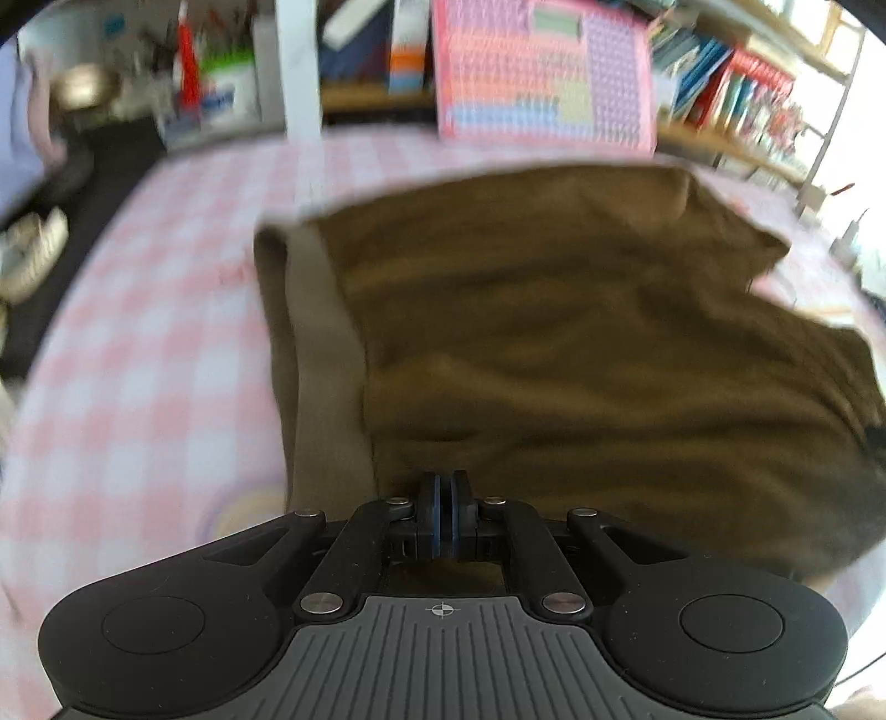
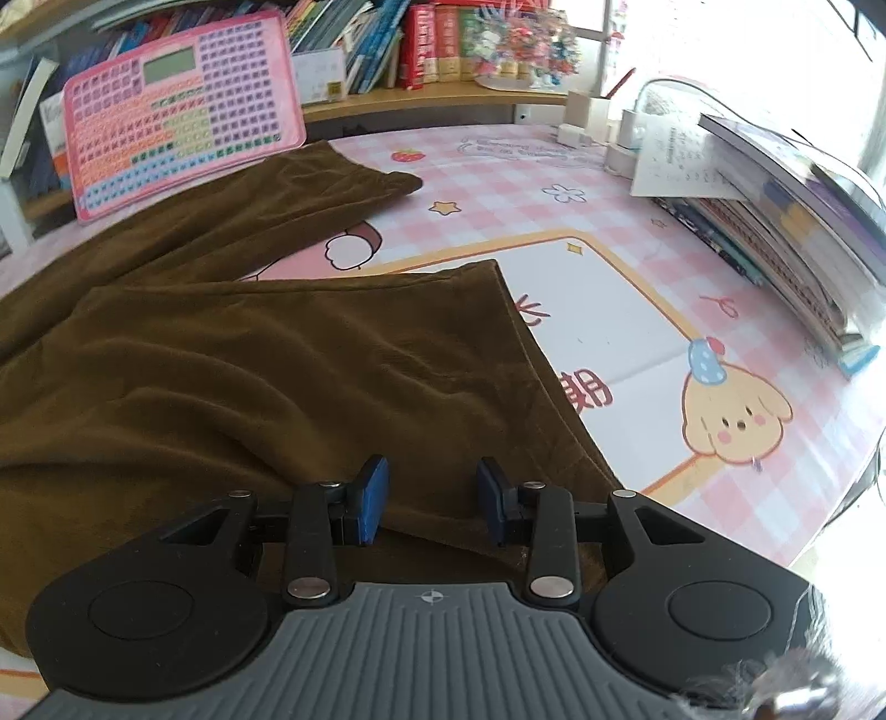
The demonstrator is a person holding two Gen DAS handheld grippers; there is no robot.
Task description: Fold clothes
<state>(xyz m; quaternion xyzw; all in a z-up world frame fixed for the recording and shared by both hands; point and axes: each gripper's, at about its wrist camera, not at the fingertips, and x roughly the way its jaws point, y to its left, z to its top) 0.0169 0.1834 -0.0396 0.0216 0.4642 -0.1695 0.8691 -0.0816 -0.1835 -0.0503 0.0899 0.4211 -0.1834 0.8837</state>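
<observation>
The brown trousers (image 2: 232, 354) are lying flat on the tabletop (image 2: 609, 310), stretching ahead of both tools, legs running away to the right tool's far side. The left tool (image 1: 443, 487) is sitting pinched closed at the near cloth edge; whether fabric is caught, I cannot tell. The right tool (image 2: 432, 487) is hanging parted, empty, over the near leg's hem. Bookshelves (image 2: 432, 50) are lining the far wall.
</observation>
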